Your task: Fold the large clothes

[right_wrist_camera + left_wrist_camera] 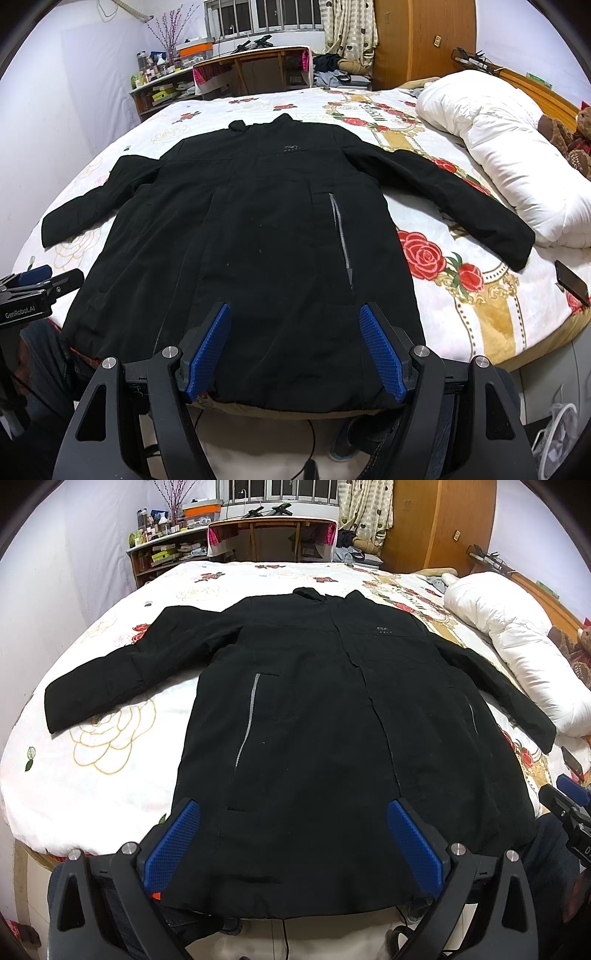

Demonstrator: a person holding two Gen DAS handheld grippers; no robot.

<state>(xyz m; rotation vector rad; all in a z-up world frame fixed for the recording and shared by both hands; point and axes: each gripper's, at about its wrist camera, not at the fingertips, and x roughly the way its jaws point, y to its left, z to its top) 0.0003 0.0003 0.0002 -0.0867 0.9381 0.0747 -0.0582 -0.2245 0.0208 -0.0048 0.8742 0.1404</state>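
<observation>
Left wrist view: a black coat (314, 720) was spread flat on the floral bedspread (110, 775), a white duvet (517, 646) bunched at two o'clock; the left gripper (293, 843) and right gripper (295, 350) were held with fingers apart, nothing grasped.

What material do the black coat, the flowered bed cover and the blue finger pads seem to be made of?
Black coat: probably matte woven synthetic, lightly padded; no shine, soft creases, grey reflective-looking pocket zips.
Flowered bed cover: seemingly soft plush or fleece; fuzzy printed roses, no gloss.
Blue finger pads: likely rubber or moulded plastic; fine raised grid texture.
</observation>
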